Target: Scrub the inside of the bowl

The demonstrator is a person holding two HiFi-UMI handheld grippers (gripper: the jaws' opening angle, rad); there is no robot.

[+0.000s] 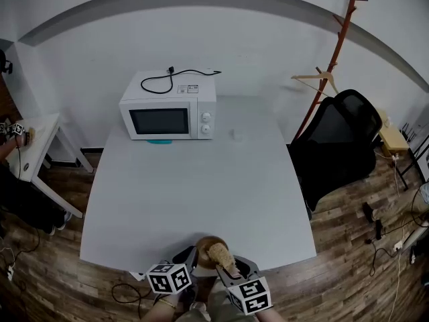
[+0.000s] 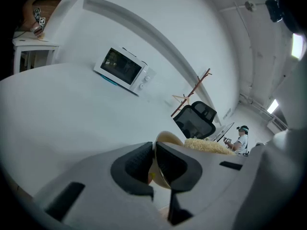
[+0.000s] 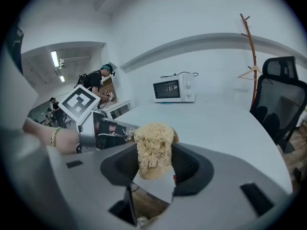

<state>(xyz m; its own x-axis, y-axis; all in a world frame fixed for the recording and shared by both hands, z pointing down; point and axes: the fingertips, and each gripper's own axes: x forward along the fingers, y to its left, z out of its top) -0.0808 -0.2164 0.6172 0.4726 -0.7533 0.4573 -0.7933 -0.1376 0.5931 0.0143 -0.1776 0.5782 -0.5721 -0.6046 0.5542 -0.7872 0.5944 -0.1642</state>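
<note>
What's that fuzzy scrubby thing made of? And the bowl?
The scrubber looks like dried plant fibre, maybe loofah: pale tan, matte, a tangle of stringy strands. The bowl could be wood or bamboo: thin smooth rim, cream inside, brown in the head view; I can't be sure.

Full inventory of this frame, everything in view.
table: 1, pale grey, centre
microwave: 1, white, table's far side
cable: 1, black, atop microwave
coat rack: 1, red-brown, right wall
hanger: 1, wooden, on coat rack
office chair: 1, black, right of table
side table: 1, white, far left
bowl: 1, tan, near table edge
scrubber: 1, straw-coloured, by the bowl
left gripper: 1, grey, shut on bowl rim
right gripper: 1, grey, shut on scrubber
</note>
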